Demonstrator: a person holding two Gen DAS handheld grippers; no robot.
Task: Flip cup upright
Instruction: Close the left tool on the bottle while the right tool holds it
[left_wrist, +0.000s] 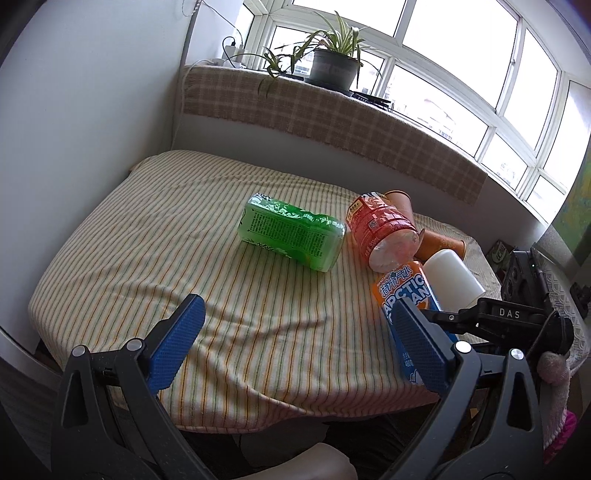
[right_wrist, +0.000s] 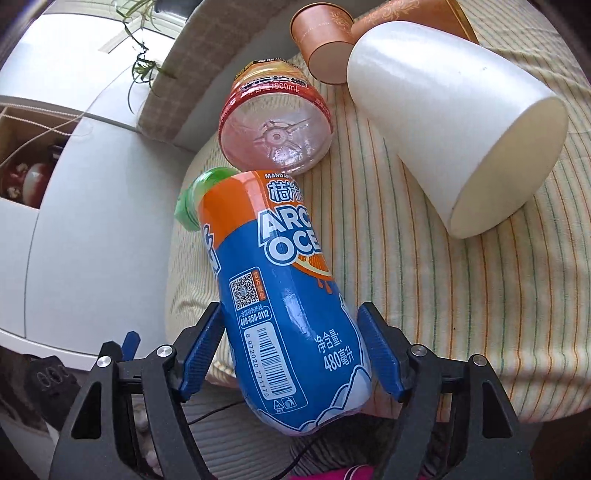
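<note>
A white cup (right_wrist: 454, 122) lies on its side on the striped cloth, its closed base toward me; it also shows in the left wrist view (left_wrist: 452, 277). Two orange paper cups (right_wrist: 325, 40) lie behind it, also seen in the left wrist view (left_wrist: 439, 245). My right gripper (right_wrist: 291, 350) is shut on a blue and orange Arctic Ocean bottle (right_wrist: 280, 302), held at its lower body; the bottle shows in the left wrist view (left_wrist: 406, 291). My left gripper (left_wrist: 299, 347) is open and empty above the cloth's front edge.
A green bottle (left_wrist: 291, 230) and a red-labelled bottle (left_wrist: 380, 230) lie on the cloth-covered table (left_wrist: 147, 240). A potted plant (left_wrist: 332, 66) stands on the window sill behind. The right hand's device (left_wrist: 509, 317) is at the right.
</note>
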